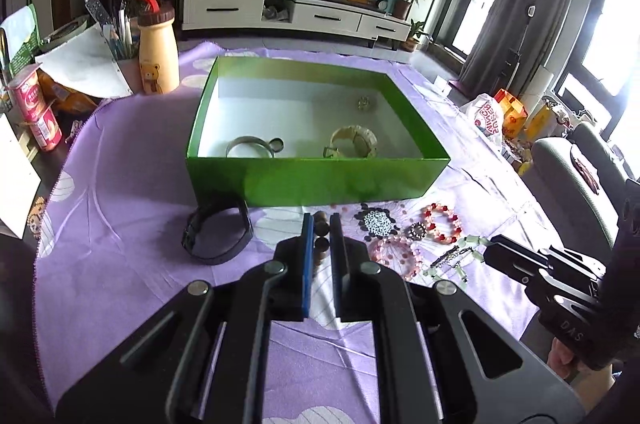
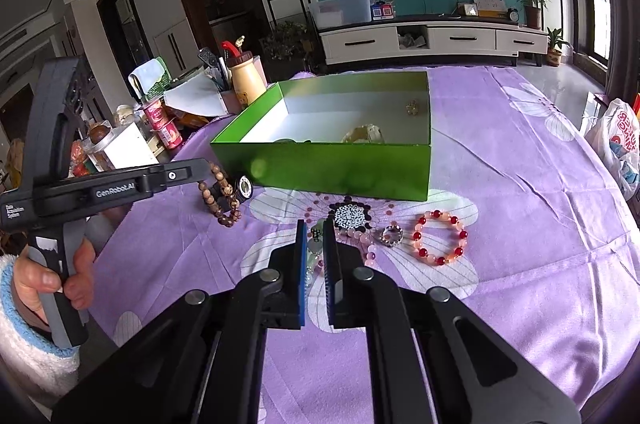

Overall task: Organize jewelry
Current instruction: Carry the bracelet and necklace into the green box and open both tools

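Purple floral cloth [image 2: 520,183] covers the tabletop, and an open green cardboard box with a white inside [image 1: 316,179] sits on it. Inside the box lie a silver metal bangle [image 1: 250,147], a cream-coloured bracelet [image 1: 354,143] and a small sparkly ornament [image 1: 364,103].

The left claw [image 1: 321,224] is closed on a brown wooden bead bracelet [image 2: 224,195], which hangs from its tip just in front of the box's near wall. A black wristwatch [image 1: 218,236] lies on the cloth beside it.

The right claw [image 2: 315,230] is narrowed around a pale green bead strand [image 2: 314,244] resting on the cloth; whether the pads actually pinch it cannot be told.

More jewelry is spread near the right claw: a black-and-white beaded disc [image 2: 350,216], a pink bead bracelet [image 2: 360,240], a small silver crystal ring [image 2: 392,236] and a red-and-peach bead bracelet [image 2: 440,238].

A beige bear-print bottle [image 1: 158,51] stands at the tabletop's far left.
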{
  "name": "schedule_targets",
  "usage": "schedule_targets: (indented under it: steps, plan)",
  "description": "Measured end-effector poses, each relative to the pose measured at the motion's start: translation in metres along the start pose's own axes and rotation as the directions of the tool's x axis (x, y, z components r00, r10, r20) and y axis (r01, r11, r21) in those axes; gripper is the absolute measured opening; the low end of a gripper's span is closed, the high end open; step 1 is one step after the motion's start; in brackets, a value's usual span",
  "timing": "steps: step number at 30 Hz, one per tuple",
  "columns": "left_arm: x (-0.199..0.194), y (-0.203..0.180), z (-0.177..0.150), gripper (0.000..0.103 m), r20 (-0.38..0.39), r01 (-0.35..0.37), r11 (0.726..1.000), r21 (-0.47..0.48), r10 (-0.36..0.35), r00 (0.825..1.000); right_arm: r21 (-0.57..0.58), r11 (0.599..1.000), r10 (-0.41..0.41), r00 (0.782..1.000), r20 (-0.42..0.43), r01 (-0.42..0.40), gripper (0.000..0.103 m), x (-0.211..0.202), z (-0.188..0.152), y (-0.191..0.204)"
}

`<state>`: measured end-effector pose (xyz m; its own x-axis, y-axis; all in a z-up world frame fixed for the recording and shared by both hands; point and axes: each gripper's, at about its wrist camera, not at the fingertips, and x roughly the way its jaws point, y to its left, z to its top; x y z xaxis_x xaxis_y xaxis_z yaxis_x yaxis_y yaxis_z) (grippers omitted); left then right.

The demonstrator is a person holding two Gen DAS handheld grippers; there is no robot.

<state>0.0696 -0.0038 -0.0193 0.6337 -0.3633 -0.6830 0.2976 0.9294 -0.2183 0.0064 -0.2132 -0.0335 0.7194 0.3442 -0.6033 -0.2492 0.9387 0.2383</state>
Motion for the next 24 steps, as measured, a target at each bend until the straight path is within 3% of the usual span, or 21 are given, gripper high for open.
schedule_targets:
  steps: [12,24]
  plan:
    - [-0.012,0.008,0.023,0.007,0.031,0.017,1.000,-0.023,-0.016,0.999,-0.018,1.000,0.000,0.998,0.057,0.001,0.007,-0.006,0.023,0.001]
    - [0.003,0.012,0.064,0.007,0.043,0.022,0.999,-0.032,-0.021,0.999,-0.012,1.000,-0.006,0.995,0.100,0.008,0.007,0.005,0.061,-0.016]
